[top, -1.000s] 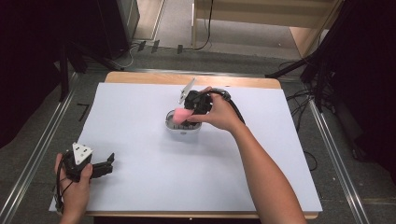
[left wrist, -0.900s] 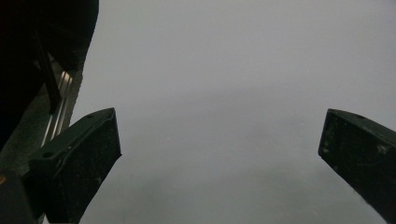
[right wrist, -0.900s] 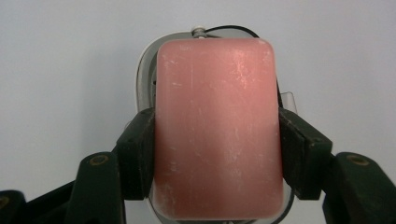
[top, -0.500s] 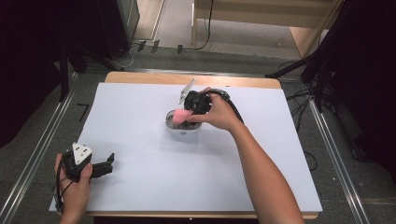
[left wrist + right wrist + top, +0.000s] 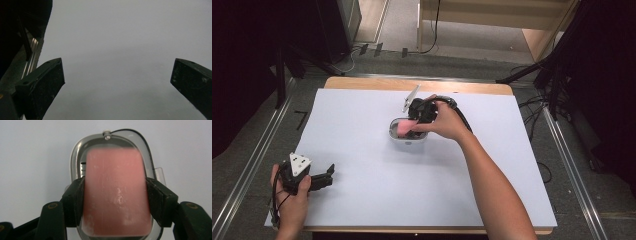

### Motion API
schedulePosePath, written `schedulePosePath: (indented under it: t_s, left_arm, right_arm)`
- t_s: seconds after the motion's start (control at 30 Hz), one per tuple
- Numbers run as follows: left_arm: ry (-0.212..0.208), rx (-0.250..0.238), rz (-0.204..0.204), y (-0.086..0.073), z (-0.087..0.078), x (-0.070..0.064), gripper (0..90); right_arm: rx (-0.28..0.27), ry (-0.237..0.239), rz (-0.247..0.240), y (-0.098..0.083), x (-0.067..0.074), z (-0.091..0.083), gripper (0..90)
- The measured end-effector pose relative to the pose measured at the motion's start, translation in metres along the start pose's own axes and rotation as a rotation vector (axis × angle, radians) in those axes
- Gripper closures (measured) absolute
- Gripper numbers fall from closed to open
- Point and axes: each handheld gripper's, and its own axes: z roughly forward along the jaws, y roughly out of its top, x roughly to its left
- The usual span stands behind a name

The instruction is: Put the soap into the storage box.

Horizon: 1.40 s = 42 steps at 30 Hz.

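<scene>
Right tool (image 5: 113,195) pinches a pink soap bar (image 5: 116,192) across its long sides, one jaw on each flank; the bar sits directly over a clear oval dish (image 5: 75,162), which lies under and just ahead of the jaws. In the high view the right tool (image 5: 411,125) is poised at the dish (image 5: 404,139) near mid-bench, bar (image 5: 403,128) apparently at or just above the dish rim; whether it touches the dish floor cannot be told. Left tool (image 5: 324,177) rests well away on the white bench (image 5: 362,210), jaws spread with nothing between them (image 5: 117,82). Risks, as judged: the soap looks smooth and scuffed, so a slick face could slide out of the pinch if the tool tilts. The bar nearly matches the dish opening, so a slight skew could catch a corner on the rim and tip or shove the light dish. Nothing steadies the dish; letting go too high could make the bar bounce out.
</scene>
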Motion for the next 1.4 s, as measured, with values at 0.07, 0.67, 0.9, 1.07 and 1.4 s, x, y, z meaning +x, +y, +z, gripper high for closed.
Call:
schedulePosePath:
  t_s: [0.07,0.67,0.9,1.07,1.4]
  left_arm:
    - [-0.001,-0.001,0.000,0.000,0.000,0.000,0.0]
    - [0.000,0.004,0.000,0.000,0.000,0.000,0.0]
    - [0.002,0.004,0.002,0.000,0.000,0.000,0.0]
    - [0.002,0.005,0.004,0.000,0.001,-0.001,0.0]
    - [0.004,0.006,0.007,0.000,0.000,-0.001,0.0]
  right_arm:
    - [-0.043,0.008,0.017,0.000,-0.001,-0.004,38.7]
    - [-0.133,-0.013,0.137,-0.025,-0.001,-0.031,25.9]
    - [-0.119,-0.101,0.207,-0.042,0.009,-0.041,13.6]
    - [-0.105,-0.143,0.248,-0.053,0.016,-0.046,9.7]
    - [-0.112,-0.251,0.295,-0.074,0.034,-0.051,0.0]
